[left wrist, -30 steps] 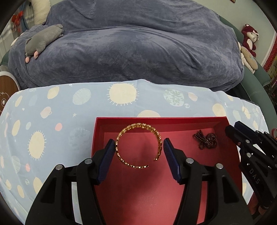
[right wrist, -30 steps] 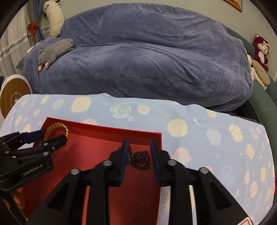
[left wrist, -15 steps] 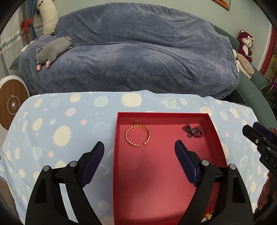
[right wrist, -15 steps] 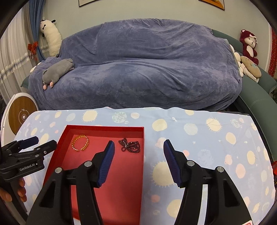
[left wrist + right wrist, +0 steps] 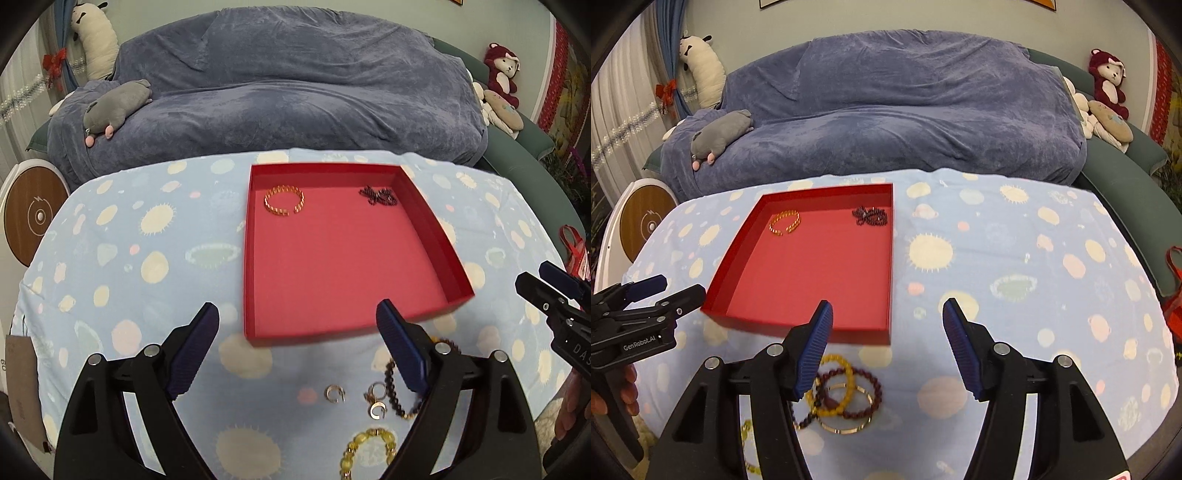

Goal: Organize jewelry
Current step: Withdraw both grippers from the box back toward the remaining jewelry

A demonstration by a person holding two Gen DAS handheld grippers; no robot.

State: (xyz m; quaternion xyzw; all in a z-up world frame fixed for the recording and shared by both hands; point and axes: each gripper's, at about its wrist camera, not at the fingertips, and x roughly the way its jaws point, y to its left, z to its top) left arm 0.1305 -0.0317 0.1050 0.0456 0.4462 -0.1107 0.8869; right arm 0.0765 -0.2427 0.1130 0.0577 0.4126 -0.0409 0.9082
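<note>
Your left gripper (image 5: 297, 345) is spread wide, nothing between the blue ribbed pads (image 5: 192, 349), hovering over the light-blue planet-print tablecloth (image 5: 122, 258) just short of the near wall of the shallow red cardboard tray (image 5: 343, 266). Your right gripper (image 5: 886, 347) is also wide open and empty, above the cloth at the tray's near right corner.

Inside the tray, both pieces sit at the far end:
- open gold chain-link bangle (image 5: 284, 201), far left corner, lying flat
- bunched dark-red beaded necklace (image 5: 376, 195), far right corner, close to the right wall

They're well apart from each other. The rest of the tray floor is bare red.

Loose jewelry on the cloth, all outside the tray on the near side:
- small gold C-shaped ring (image 5: 334, 393), with two more small hoops (image 5: 376, 400) just beside it
- dark brown bead bracelet (image 5: 397, 391), partly hidden behind your left gripper's right finger
- yellow translucent bead bracelet (image 5: 367, 454) at the bottom edge of the left wrist view
- an overlapping pile in the right wrist view: yellow bead bracelet (image 5: 846, 373), maroon bead bracelet (image 5: 873, 391), thin gold bangle (image 5: 849, 428). Your right gripper's left finger covers part of it.

Behind the table: sofa under a blue-grey velvet cover (image 5: 886, 110), grey plush toy (image 5: 720, 136) lying on it.
</note>
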